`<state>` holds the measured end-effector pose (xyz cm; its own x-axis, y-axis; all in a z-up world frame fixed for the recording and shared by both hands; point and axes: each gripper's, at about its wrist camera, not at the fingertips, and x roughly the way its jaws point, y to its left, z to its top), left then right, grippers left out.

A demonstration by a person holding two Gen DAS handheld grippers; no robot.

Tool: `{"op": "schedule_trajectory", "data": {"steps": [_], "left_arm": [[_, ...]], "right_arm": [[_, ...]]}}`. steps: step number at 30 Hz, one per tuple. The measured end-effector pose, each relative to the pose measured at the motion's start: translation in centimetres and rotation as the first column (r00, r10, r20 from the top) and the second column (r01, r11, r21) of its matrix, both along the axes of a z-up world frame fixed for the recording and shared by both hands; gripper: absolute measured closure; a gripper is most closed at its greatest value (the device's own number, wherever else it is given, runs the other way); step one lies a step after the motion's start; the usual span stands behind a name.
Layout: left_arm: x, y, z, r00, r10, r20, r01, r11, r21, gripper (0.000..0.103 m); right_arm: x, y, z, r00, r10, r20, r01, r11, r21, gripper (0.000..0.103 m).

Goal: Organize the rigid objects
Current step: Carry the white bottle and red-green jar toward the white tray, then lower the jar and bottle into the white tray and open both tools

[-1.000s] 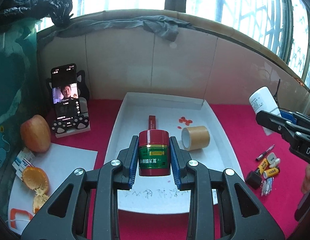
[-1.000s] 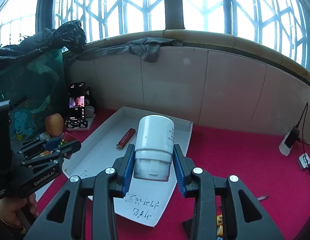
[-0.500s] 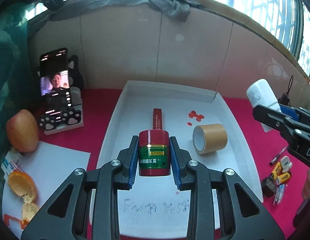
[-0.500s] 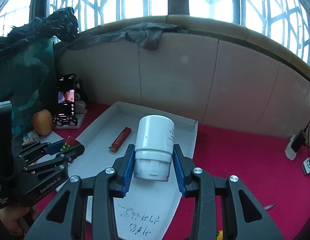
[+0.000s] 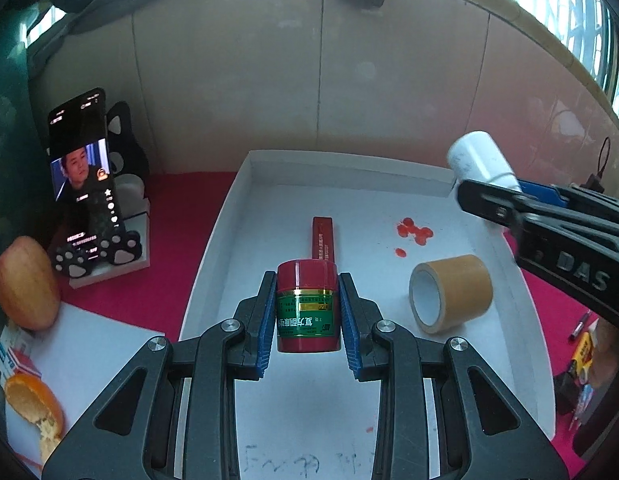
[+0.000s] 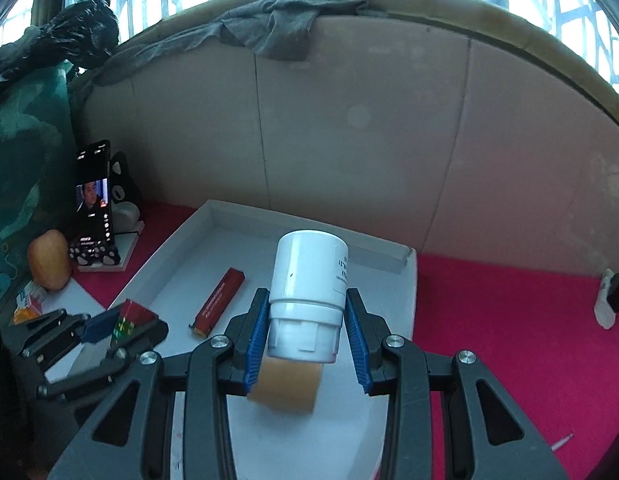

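- Left gripper [image 5: 308, 308]: jaws clenched on a red jar [image 5: 307, 305] with a green label, blue pads pressed to both its sides. Jar upright, over the middle of the white tray [image 5: 225, 240]; whether its base touches the tray floor cannot be told.
- Right gripper [image 6: 305, 322]: jaws clenched on a white bottle [image 6: 308, 294], gripped at the stepped lower part, the rounded closed end pointing away from the camera. Bottle hangs above the tray's right half, near the far right corner.
- In the left view the bottle [image 5: 479, 160] shows over the tray's far right edge, with the right gripper [image 5: 505, 196] behind it.
- In the right view the left gripper [image 6: 121, 326] sits low at the left, a sliver of the jar [image 6: 135, 312] between its pads.
- Tray rests on a red-covered desk [image 5: 169, 280], against a tiled wall.
- Inside the tray: a red bar [image 5: 323, 238] lying flat just beyond the jar, pointing near to far; a tape roll [image 5: 451, 294] on its side, right of the jar; red spots [image 5: 415, 232] on the floor beyond the roll.
- Left of the tray: phone [image 5: 83, 168] lit on a paw stand, an apple [image 5: 25, 282], a peeled orange [image 5: 33, 408] on white paper.
- Right of the tray, on the desk: small items, blurred.
- Grey cloth [image 6: 269, 28] lies draped over the wall top.
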<state>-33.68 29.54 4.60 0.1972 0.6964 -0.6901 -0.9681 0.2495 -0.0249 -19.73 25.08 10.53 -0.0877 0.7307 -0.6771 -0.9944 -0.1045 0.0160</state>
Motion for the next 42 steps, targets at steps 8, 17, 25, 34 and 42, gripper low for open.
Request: {"op": "schedule_trajectory", "data": {"steps": [8,17,25,34,42], "left_arm": [[0.8,1.6,-0.3,0.999,-0.023,-0.025,0.022,0.999,-0.025,0.074],[0.7,2.3,0.1,1.000,0.005,-0.020,-0.006,0.999,-0.050,0.064],[0.1,0.7,1.3,0.998,0.048,-0.045,-0.049,0.999,-0.004,0.000],[-0.4,-0.3,2.1,0.998,0.047,-0.039,-0.047,0.999,0.008,0.000],[-0.3,-1.8,3.6,0.999,0.039,-0.018,-0.038,0.998,0.045,0.000]], "right_arm": [[-0.1,2.7,-2.2,1.000,-0.022,0.011,0.022,0.998,-0.051,0.066],[-0.8,3.9,-2.7,1.000,-0.022,0.016,0.023,0.999,-0.050,0.065],[-0.5,1.7,-1.4,0.999,-0.034,0.003,0.034,0.999,0.017,0.012],[-0.8,-0.1,-0.5,0.999,-0.044,-0.003,0.044,0.998,0.054,0.011],[0.4,-2.4,1.0,0.997,-0.075,-0.036,0.078,0.992,0.097,0.010]]}}
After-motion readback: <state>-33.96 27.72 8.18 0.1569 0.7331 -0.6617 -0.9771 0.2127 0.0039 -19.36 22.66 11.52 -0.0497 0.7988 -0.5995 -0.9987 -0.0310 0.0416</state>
